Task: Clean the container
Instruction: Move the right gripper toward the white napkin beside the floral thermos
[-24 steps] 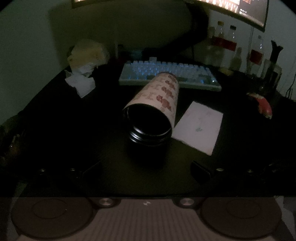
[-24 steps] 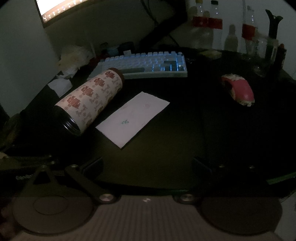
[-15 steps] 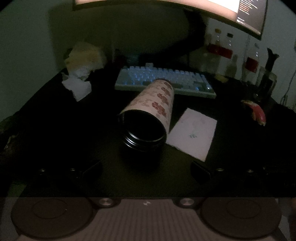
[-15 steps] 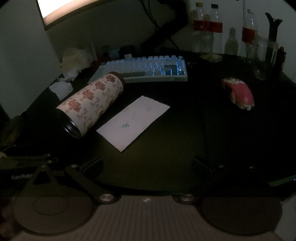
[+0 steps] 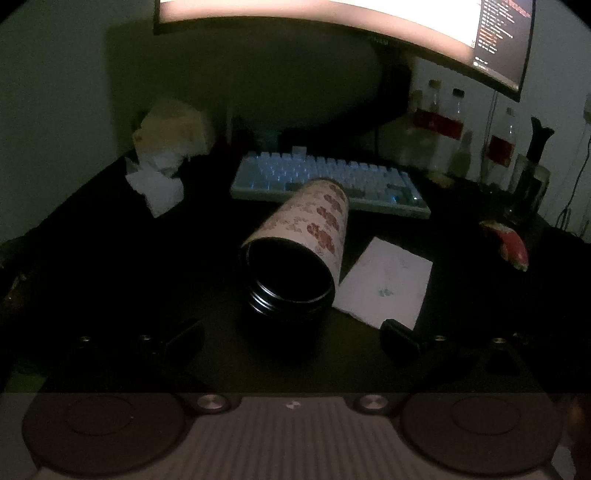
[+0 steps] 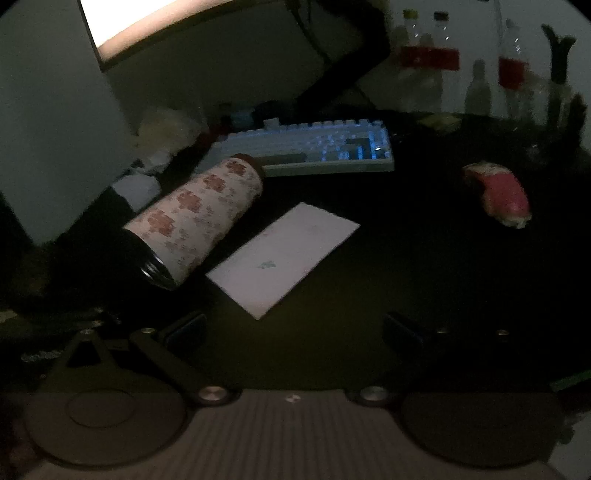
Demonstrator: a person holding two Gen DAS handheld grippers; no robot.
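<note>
A cylindrical container [image 5: 310,229] with a pale flowered wrap and a black threaded mouth lies on its side on the dark desk, its open mouth facing my left gripper. It also shows in the right wrist view [image 6: 195,218]. A white folded tissue [image 5: 386,282] lies flat just right of it, and it shows in the right wrist view [image 6: 284,256] too. My left gripper [image 5: 291,336] is open and empty, just short of the mouth. My right gripper [image 6: 293,328] is open and empty, just short of the tissue's near corner.
A backlit keyboard [image 5: 328,182] lies behind the container. Crumpled tissues [image 5: 159,177] lie at the back left. A pink mouse [image 6: 498,194] sits at the right. Bottles [image 6: 428,62] stand at the back right under a bright monitor [image 5: 332,14].
Both grippers have pulled back and tilted up a little, so the container and tissue sit lower in the views. Nothing on the desk has moved.
</note>
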